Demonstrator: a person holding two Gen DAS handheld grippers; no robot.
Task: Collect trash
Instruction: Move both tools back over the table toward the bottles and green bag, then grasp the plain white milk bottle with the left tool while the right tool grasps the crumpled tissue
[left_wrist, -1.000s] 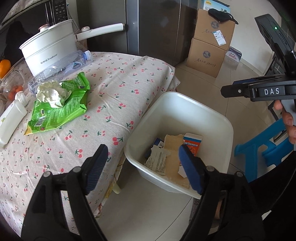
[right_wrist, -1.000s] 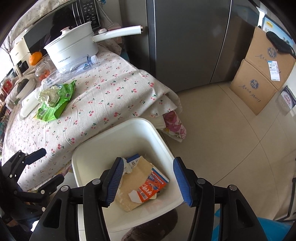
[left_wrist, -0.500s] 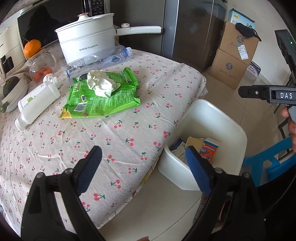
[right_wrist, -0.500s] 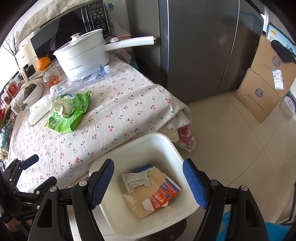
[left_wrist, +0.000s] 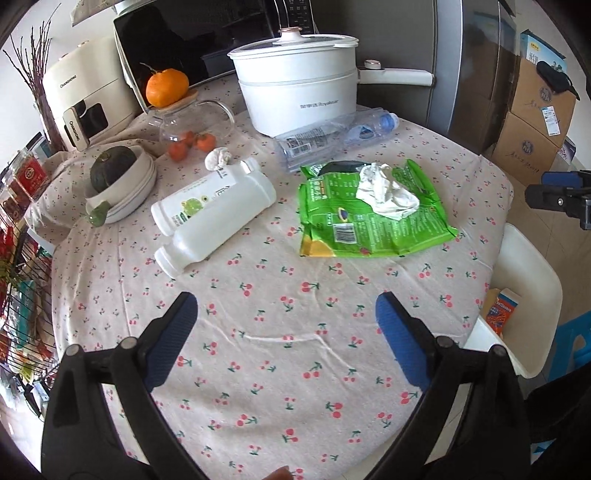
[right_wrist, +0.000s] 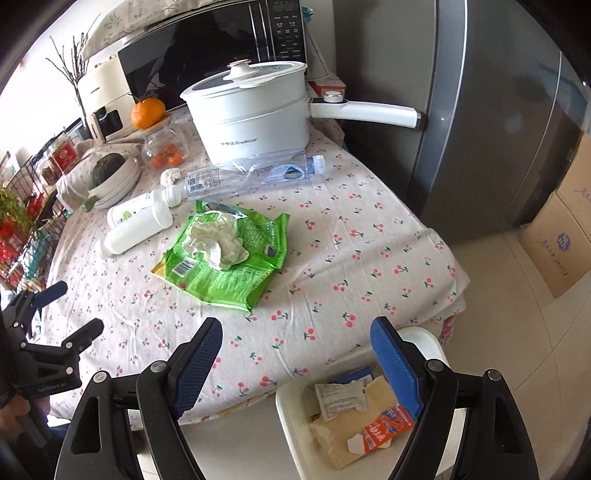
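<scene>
Both our grippers, left (left_wrist: 284, 317) & right (right_wrist: 295, 343), gape empty above green wrapper (right_wrist: 225, 266); bin (right_wrist: 295, 424) waits beside table.

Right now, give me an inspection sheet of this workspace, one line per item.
Surface: table under a cherry-print cloth, wrinkled near the front edge.
Job's things: green snack bag lying flat with a crumpled tissue on top; clear plastic bottle and two white bottles lying on their sides; small tissue wad; white bin on the floor beside the table, holding paper and a carton.
Clutter: white pot, orange on a glass jar, bowl with a dark squash.
Grippers: left claw open, empty; right claw open, empty.
Cables: nothing seen.
Surroundings: microwave, grey fridge, cardboard boxes.
</scene>
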